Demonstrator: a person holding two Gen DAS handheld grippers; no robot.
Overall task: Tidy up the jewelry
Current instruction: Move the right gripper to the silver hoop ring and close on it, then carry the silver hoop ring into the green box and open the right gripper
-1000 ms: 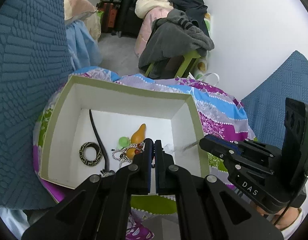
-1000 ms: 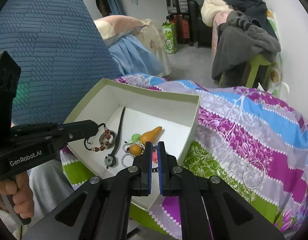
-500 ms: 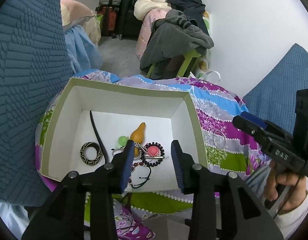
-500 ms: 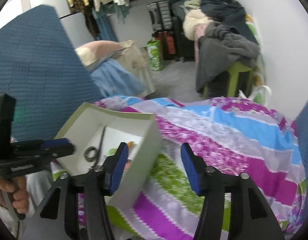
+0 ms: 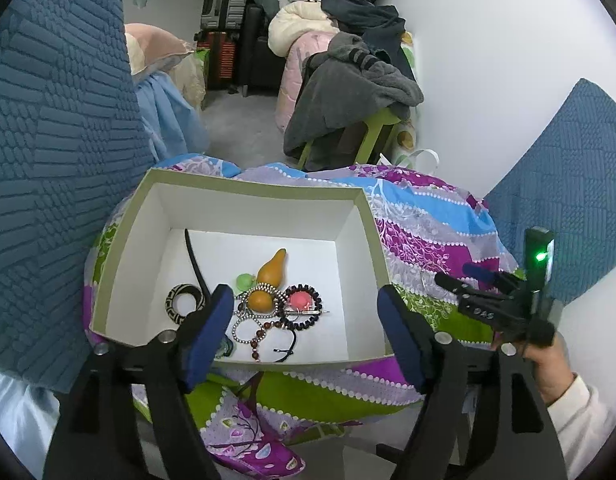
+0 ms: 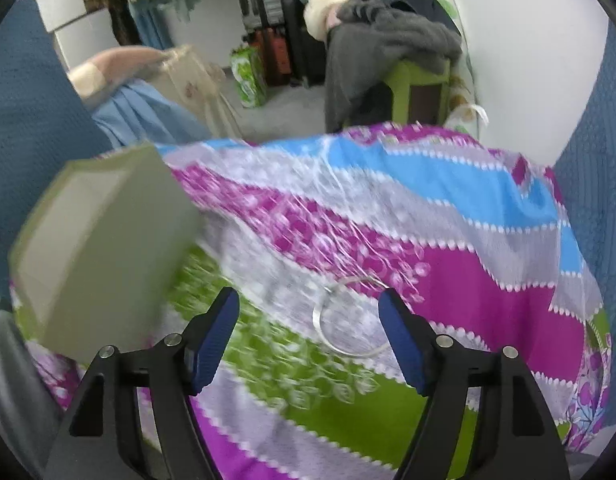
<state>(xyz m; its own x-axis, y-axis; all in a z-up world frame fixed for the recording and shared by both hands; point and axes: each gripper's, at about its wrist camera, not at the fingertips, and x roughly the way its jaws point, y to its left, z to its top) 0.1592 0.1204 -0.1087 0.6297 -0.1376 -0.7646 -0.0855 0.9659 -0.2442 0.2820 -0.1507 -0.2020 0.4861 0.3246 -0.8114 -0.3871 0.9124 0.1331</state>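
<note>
Jaws: both just opened, nothing between. Left gripper (image 5: 305, 320) over box (image 5: 243, 188) — pieces delivered. Right gripper (image 6: 310, 320) nears ring (image 6: 348, 316) on cloth (image 6: 468, 292) — next, straddle, pinch thin rim.

1. Box (image 5: 247, 196): open top, four upright walls; entry from above only.
2. Box floor: jewelry heap (image 5: 275, 308) crowds the near middle; far half and right side bare.
3. Right of box: patterned cloth (image 6: 448, 280) unobstructed except thin wire hoop (image 6: 344, 320).
</note>
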